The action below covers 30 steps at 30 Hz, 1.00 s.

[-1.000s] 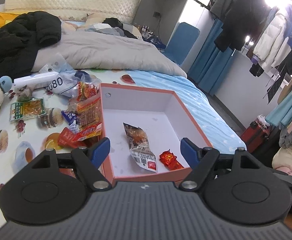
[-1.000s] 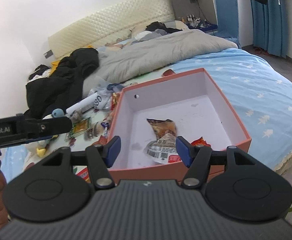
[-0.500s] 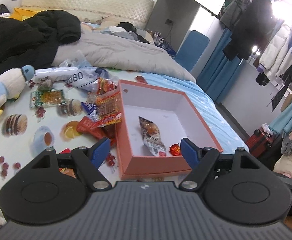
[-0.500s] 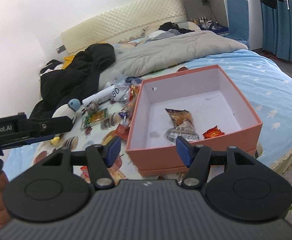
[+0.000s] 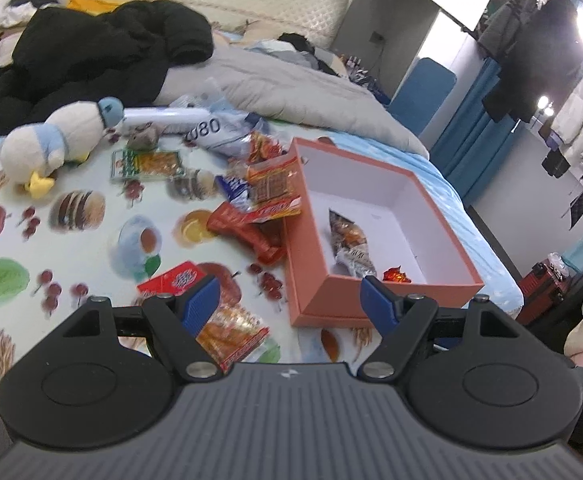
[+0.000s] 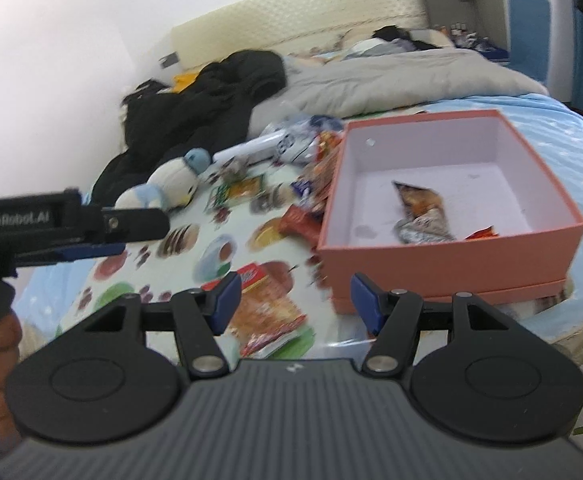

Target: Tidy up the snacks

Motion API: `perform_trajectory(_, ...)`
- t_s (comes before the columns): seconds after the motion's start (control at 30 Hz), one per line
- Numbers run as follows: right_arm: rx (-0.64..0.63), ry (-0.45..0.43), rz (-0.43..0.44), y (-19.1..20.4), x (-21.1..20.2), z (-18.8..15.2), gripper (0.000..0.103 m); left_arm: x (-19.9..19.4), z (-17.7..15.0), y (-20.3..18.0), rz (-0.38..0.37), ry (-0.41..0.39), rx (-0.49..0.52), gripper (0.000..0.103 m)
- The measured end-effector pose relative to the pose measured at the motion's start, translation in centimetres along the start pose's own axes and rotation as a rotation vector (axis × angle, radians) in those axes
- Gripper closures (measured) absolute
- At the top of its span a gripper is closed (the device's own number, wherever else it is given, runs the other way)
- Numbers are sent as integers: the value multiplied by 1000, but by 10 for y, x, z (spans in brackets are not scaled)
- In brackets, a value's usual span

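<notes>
on the bed (image 5: 91, 240) snack packets (image 5: 259, 204) lie left of the pink box (image 5: 375, 300); my left tongs (image 5: 290, 302) and right tongs (image 6: 293, 300) hover released, empty.

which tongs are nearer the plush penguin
Left, as far as these views show. In the right wrist view the left tongs reach in beside the plush penguin, while the right tongs sit back near the bed's edge, in front of the box.
</notes>
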State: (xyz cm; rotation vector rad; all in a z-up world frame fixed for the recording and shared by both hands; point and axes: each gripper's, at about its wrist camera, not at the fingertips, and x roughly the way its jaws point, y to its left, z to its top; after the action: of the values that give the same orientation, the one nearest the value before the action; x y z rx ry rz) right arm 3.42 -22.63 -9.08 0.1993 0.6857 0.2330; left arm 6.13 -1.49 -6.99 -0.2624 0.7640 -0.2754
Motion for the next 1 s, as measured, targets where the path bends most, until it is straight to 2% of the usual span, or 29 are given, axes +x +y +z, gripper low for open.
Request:
perform_trajectory(0.23,-46,34,58,19,18,-11,40,12,-1,27,4,23,-64,22)
perform_trajectory(0.53,-116,88,65,36,55,-11,40,57,26,55,-24,53,-106,22)
perform_trajectory(0.63,-148,111,63,42,71,-14,40,79,37,59,-23,69,-57,22)
perform_trajectory(0.83,-198,160,50,49,106,-21,40,130,55,54,-17,136,113,23)
perform_trajectory(1.0,-240,204,56,52,137,-28,40,176,64,48,-62,205,255,22)
